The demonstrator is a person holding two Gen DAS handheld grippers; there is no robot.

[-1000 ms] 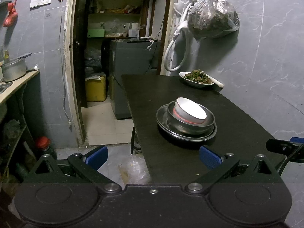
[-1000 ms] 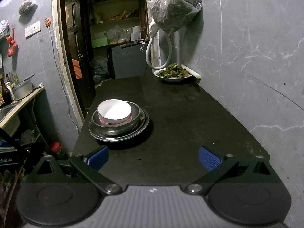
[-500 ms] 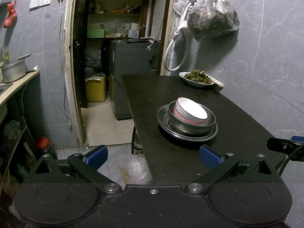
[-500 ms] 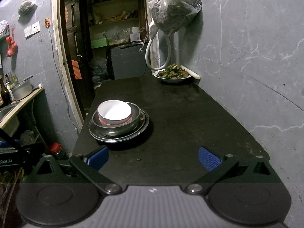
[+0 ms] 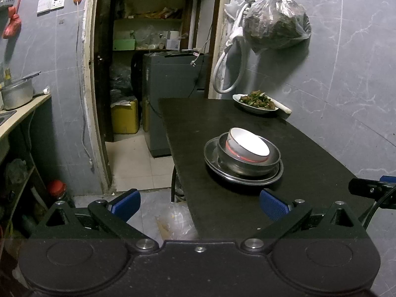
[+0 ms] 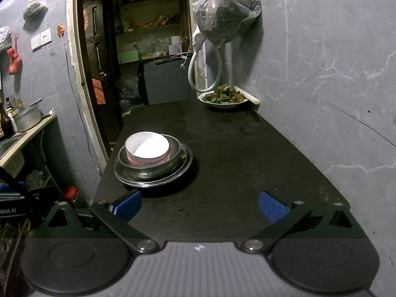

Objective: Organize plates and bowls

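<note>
A white bowl (image 5: 248, 145) (image 6: 147, 146) with a red band sits tilted inside a steel bowl (image 5: 247, 163) (image 6: 158, 167), which rests on a steel plate (image 5: 210, 154) (image 6: 185, 159) on the black table (image 5: 222, 118) (image 6: 247, 153). My left gripper (image 5: 199, 204) is open at the table's near left corner, short of the stack, nothing between its blue pads (image 5: 272, 204). My right gripper (image 6: 199, 205) is open over the near table edge, the stack ahead to its left.
A white plate of green vegetables (image 5: 257, 101) (image 6: 224, 96) stands at the far end by the wall. A plastic bag (image 5: 274, 27) and a hose (image 5: 229, 74) hang above it. A doorway with shelves (image 5: 148, 49) and a counter with a pot (image 5: 17, 94) lie left.
Both views have shifted only slightly; the stack and both grippers stay as they were.
</note>
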